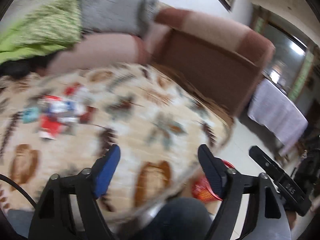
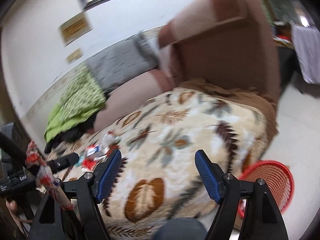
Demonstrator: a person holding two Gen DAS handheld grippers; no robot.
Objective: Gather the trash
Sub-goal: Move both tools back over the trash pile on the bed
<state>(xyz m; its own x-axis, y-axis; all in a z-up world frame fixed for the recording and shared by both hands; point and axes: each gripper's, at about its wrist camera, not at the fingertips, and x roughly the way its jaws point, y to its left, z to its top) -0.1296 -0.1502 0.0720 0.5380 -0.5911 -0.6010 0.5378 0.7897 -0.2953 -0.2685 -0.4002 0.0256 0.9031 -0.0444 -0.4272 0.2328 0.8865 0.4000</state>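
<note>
Several crumpled red, white and blue wrappers (image 1: 58, 112) lie uncollected at left on the leaf-patterned blanket (image 1: 140, 108). Left gripper (image 1: 158, 172) and right gripper (image 2: 158, 174) both gape wide, empty. Red mesh wastebasket (image 2: 278, 182) waits lower right, contents blurred.

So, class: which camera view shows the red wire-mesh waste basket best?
The right wrist view: the red wire-mesh waste basket shows its rim and ribbed wall beside the leaf-patterned table cover. The left wrist view shows only a red sliver behind a claw finger.
</note>
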